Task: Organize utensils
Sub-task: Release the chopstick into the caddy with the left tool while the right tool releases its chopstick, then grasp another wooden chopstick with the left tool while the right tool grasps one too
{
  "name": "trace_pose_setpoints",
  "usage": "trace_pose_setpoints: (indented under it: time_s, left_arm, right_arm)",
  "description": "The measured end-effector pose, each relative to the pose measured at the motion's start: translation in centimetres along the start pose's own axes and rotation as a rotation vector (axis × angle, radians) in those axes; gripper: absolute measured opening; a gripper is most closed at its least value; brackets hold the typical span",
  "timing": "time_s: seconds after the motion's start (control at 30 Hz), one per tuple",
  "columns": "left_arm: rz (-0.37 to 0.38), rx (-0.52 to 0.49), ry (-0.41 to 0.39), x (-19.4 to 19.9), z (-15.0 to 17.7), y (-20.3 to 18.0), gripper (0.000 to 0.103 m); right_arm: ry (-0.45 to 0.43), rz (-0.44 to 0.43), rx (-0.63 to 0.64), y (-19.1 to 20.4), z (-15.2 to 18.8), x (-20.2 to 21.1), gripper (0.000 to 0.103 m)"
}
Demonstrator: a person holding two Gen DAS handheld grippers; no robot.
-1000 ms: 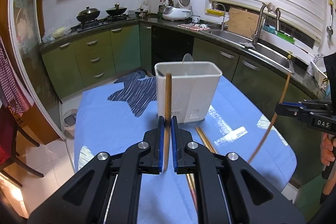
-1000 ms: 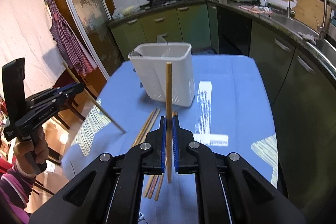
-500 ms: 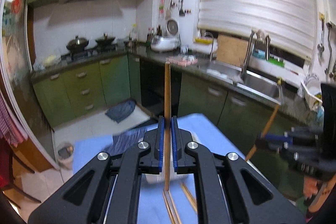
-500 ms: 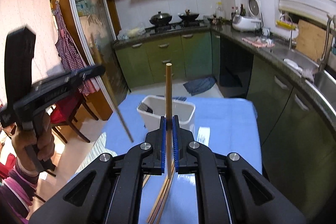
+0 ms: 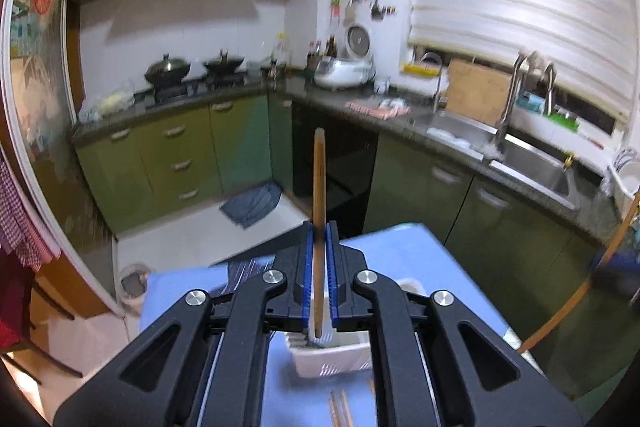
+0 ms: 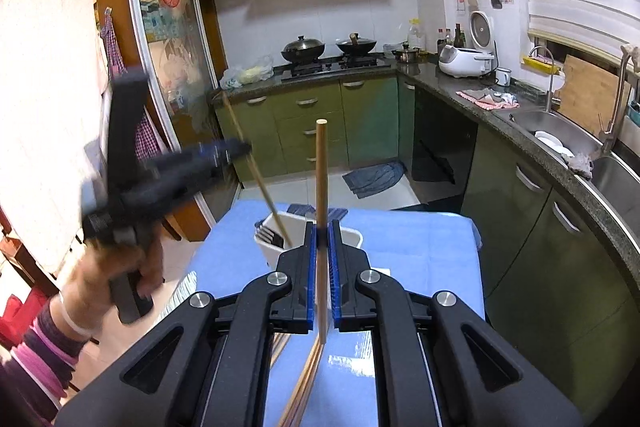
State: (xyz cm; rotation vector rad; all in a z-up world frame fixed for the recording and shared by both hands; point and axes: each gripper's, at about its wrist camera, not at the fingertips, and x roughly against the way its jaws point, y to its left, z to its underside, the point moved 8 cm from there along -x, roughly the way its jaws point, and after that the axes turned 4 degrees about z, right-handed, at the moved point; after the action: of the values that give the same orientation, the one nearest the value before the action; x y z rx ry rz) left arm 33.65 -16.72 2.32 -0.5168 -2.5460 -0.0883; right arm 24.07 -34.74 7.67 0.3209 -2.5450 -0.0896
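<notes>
**2 chopsticks aloft over the white holder**

The left tongs [image 5: 319,259] are clamped narrow on a dark wooden chopstick [image 5: 319,195], which stands upright between the blue pads; its lower tip hangs just above the mouth of the white utensil holder [image 5: 332,357]. The right tongs [image 6: 321,263] are likewise closed on a pale chopstick [image 6: 321,187], held upright with its lower end over the loose chopsticks [image 6: 304,387] lying on the blue-covered surface [image 6: 420,259].

In the right wrist view the white utensil holder [image 6: 352,239] sits at 12 o'clock from the tongs, near the far half of the surface, with forks [image 6: 267,235] standing in its left part. The left tongs [image 6: 224,151], blurred, come in from 9 o'clock, and their chopstick [image 6: 256,171] slants down into the holder's opening beside the forks. The hand [image 6: 116,279] gripping them shows a striped sleeve [image 6: 44,351] at 8 o'clock.

The surface's far edge runs close behind the holder; beyond it lies open floor with a blue mat [image 6: 374,179]. Its right edge leaves a narrow aisle before the green cabinets [image 6: 532,211] and the sink [image 6: 560,143] at 3 o'clock. At 9 o'clock, the left edge faces a doorway with a checked cloth [image 6: 114,43] hanging. In the left wrist view, more loose chopsticks [image 5: 340,407] lie at 6 o'clock, on the near side of the holder.
</notes>
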Motion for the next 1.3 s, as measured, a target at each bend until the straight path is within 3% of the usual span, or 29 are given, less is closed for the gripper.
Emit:
trace_pose_setpoints:
  time_s: [0.13, 0.33, 0.47, 0.67, 0.83, 1.07, 1.1, 1.3]
  left_arm:
    - [-0.005, -0.009, 0.051, -0.7, 2.4, 0.9, 0.023]
    - [0.02, 0.003, 0.027, 2.2, 3.5, 1.4, 0.026]
    - [0.037, -0.016, 0.013, 4.4, 4.1, 1.1, 0.027]
    - [0.057, -0.034, 0.035, 5.9, 5.7, 0.7, 0.029]
    - [0.074, -0.032, 0.059, 6.6, 7.6, 0.3, 0.031]
    - [0.089, -0.009, 0.129, 5.7, 10.6, 0.2, 0.031]
    - [0.092, -0.004, 0.148, 5.3, 11.4, 0.1, 0.033]
    - [0.102, 0.045, 0.284, 2.4, 16.8, -0.1, 0.037]
  right_arm:
    - [-0.037, -0.001, -0.025, 0.1, -2.5, -0.7, 0.007]
    - [-0.125, 0.052, -0.065, -0.5, -7.0, -2.8, 0.007]
    - [-0.09, 0.097, -0.073, -0.9, -7.7, -6.8, 0.007]
    - [0.02, 0.112, -0.069, -1.5, -4.5, -12.3, 0.007]
    - [0.06, 0.107, -0.048, -1.1, -2.3, -13.9, 0.007]
    - [0.044, 0.081, -0.045, -0.8, -0.4, -10.8, 0.013]
    - [0.041, 0.078, -0.043, -0.9, 0.0, -10.0, 0.017]
    - [0.11, 0.09, -0.038, -2.3, 7.1, -6.9, 0.021]
